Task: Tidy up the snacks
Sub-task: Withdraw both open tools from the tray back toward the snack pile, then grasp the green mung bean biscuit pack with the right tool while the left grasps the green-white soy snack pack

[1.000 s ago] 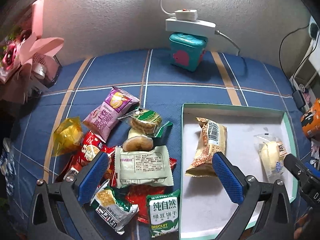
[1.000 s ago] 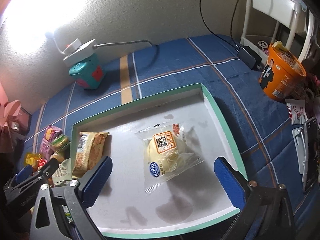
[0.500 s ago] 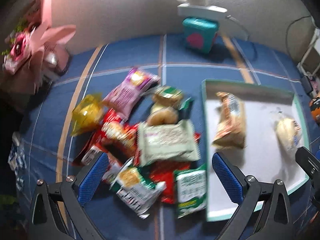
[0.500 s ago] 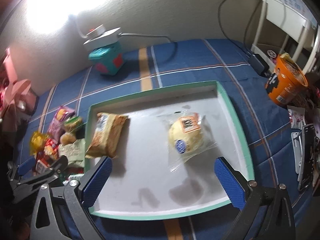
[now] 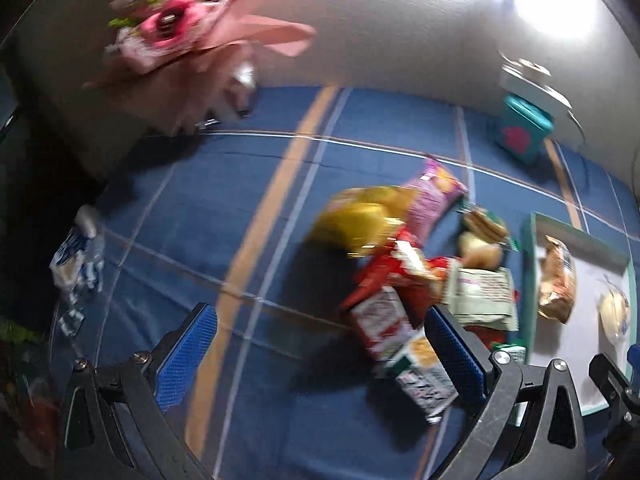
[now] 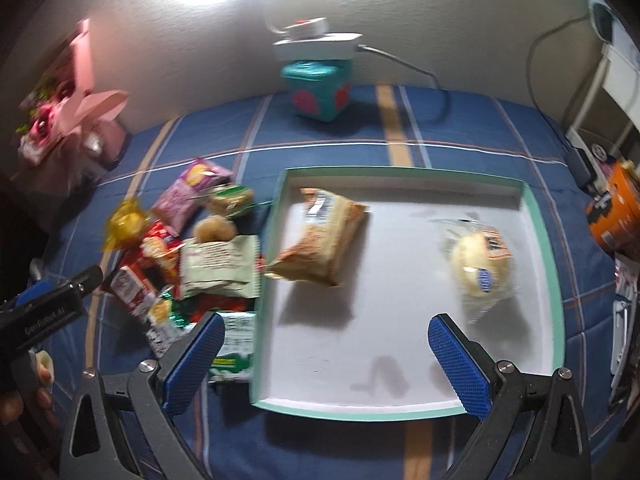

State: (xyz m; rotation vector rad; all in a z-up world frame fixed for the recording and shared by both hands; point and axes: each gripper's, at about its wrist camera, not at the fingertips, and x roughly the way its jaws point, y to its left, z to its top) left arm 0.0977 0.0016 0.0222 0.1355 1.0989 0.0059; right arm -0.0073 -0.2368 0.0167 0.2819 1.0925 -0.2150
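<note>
On the left of the blue plaid cloth (image 6: 328, 152) we see the pile of snacks (image 6: 188, 248) not yet sorted: a yellow packet (image 6: 126, 220), a purple bag (image 6: 192, 192), red wrappers (image 6: 156, 248), a pale green pack (image 6: 220, 270) and a green biscuit pack (image 6: 236, 344), overlapping one another just beside the tray's left wall. To their right sits the tray (image 6: 544, 248), holding only two items, a tan wrapped pastry (image 6: 324, 236) near its left side and a round bun in clear wrap (image 6: 482, 266) near its right. We judge the job barely begun, with most of the snacks left outside.

Our left gripper (image 5: 320, 360) hovers low over the cloth at the pile's left edge, jaws spread wide and holding nothing; its view is blurred, so finer detail is lost. Our right gripper (image 6: 326, 360) hangs above the tray's near rim, jaws likewise wide apart and empty, one finger over the biscuit pack and the other over the tray floor.
</note>
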